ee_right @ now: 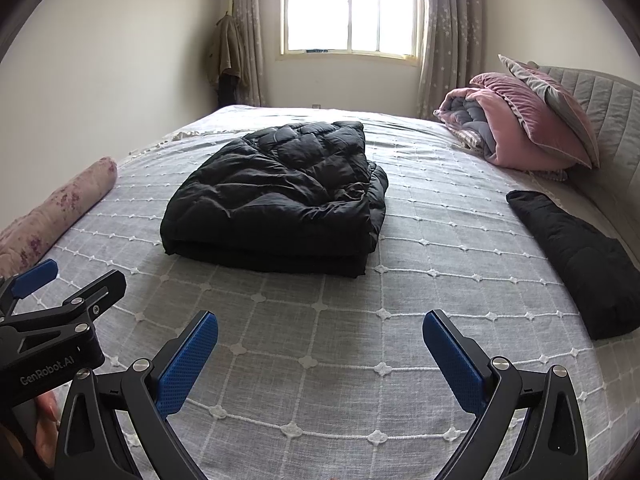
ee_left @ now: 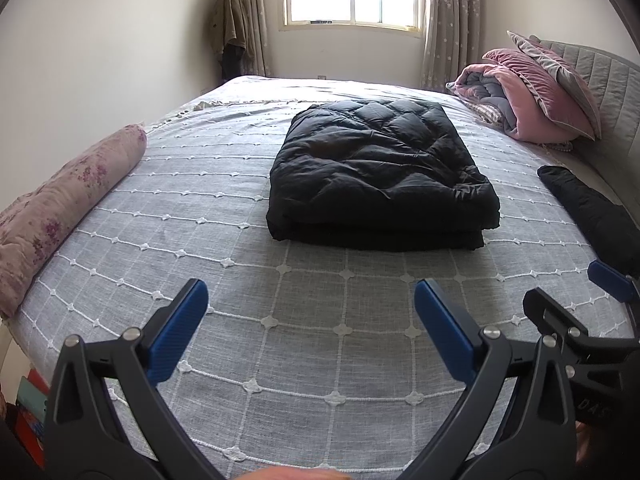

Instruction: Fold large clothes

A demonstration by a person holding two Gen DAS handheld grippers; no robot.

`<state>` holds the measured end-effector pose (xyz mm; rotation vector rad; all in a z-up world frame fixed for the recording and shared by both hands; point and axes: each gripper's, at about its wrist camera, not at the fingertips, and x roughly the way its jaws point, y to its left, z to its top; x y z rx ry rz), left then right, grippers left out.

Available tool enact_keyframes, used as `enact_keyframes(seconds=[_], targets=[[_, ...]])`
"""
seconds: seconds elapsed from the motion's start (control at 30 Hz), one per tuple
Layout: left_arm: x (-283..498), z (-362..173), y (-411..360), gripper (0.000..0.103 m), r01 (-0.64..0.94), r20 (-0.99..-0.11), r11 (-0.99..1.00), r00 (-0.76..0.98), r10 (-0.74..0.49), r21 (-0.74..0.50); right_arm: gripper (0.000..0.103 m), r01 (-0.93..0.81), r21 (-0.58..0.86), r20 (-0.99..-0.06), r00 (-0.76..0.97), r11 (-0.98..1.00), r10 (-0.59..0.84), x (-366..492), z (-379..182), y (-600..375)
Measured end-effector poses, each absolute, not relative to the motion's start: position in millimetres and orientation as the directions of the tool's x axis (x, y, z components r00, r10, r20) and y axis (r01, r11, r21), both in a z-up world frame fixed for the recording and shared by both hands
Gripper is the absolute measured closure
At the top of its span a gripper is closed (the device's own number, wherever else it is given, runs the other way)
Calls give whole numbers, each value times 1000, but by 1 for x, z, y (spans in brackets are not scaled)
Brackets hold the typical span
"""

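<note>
1. Nearest, the left claw (ee_left: pixel 311 322) and right claw (ee_right: pixel 320 354), both black with blue pads, hang spread wide and empty over the grey grid-patterned bed cover (ee_left: pixel 312 360).
2. The black quilted puffer jacket (ee_left: pixel 380 176) lies folded mid-bed (folding looks finished).
3. Likely next: the dark rolled garment (ee_right: pixel 576 256) at the right edge.
4. No containers visible.

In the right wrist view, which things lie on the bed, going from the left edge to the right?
Floral bolster → folded black jacket → pink quilt → black bundle.
</note>
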<state>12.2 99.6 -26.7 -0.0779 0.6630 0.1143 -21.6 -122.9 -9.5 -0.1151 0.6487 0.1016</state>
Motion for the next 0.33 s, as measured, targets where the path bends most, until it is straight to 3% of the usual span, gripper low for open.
enact_keyframes(seconds=[0.33], targets=[[13,-26,100,0,-133,-616,990,783,82,-37,0,-130,-76,-608,792,989,57,-22,-10,-123]])
